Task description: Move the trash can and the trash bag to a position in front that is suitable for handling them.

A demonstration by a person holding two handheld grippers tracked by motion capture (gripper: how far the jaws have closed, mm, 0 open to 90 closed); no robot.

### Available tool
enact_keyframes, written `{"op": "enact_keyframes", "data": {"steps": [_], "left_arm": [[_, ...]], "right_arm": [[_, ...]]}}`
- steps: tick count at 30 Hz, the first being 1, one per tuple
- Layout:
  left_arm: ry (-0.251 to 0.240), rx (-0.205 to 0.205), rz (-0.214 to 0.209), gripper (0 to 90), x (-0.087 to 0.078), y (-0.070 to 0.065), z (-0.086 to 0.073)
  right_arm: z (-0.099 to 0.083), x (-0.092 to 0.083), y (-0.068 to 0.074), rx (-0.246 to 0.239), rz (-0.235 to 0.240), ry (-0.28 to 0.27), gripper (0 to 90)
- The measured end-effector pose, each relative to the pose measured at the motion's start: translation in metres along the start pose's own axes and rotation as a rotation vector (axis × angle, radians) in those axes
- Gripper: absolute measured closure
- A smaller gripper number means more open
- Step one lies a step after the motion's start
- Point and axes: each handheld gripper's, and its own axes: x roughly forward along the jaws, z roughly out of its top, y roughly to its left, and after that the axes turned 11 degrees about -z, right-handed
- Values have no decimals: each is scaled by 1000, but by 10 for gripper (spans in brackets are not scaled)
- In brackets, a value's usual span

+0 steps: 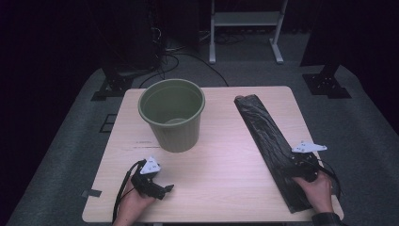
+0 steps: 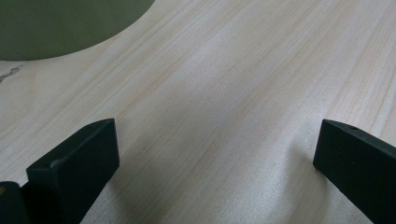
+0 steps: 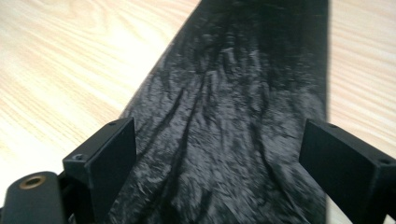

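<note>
A green plastic bin (image 1: 172, 114) stands upright on the pale wooden table (image 1: 221, 174), left of centre; its wall fills the top left corner of the left gripper view (image 2: 60, 23). A long, flat, crinkled black bag (image 1: 268, 136) lies along the right side, running from the far edge toward the near right corner. My right gripper (image 1: 295, 162) hovers over the bag's near part, jaws wide apart, with the bag (image 3: 233, 116) below and between them and neither pad pressing on it. My left gripper (image 1: 164, 189) rests near the front left edge, open over bare wood (image 2: 217, 154).
Behind the table stands a white frame (image 1: 244, 28) on the grey floor. Black stand bases sit at the far left (image 1: 110, 84) and far right (image 1: 327, 82), with cables (image 1: 188, 59) trailing between them. Bare wood lies between the bin and the bag.
</note>
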Motion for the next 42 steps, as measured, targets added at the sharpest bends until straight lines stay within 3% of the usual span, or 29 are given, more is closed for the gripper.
{"op": "enact_keyframes", "data": {"steps": [8,14,19,23,26,37,42], "left_arm": [[-3,-8,7,0,1,0,1],[-2,-8,3,0,1,-1,1],[-4,-19,-17,0,-2,0,4],[-34,-39,-21,0,-8,0,8],[-64,-64,-56,0,-12,1,11],[-134,-72,-74,0,-38,1,33],[-137,-64,-73,0,-45,1,41]], "right_arm": [[-2,12,7,-36,12,21,96],[-5,14,3,5,51,25,98],[-5,14,3,6,50,25,98],[-5,14,3,6,50,25,97],[-5,14,3,6,50,25,98],[-5,14,3,6,50,25,98],[-5,14,3,6,50,25,98]]}}
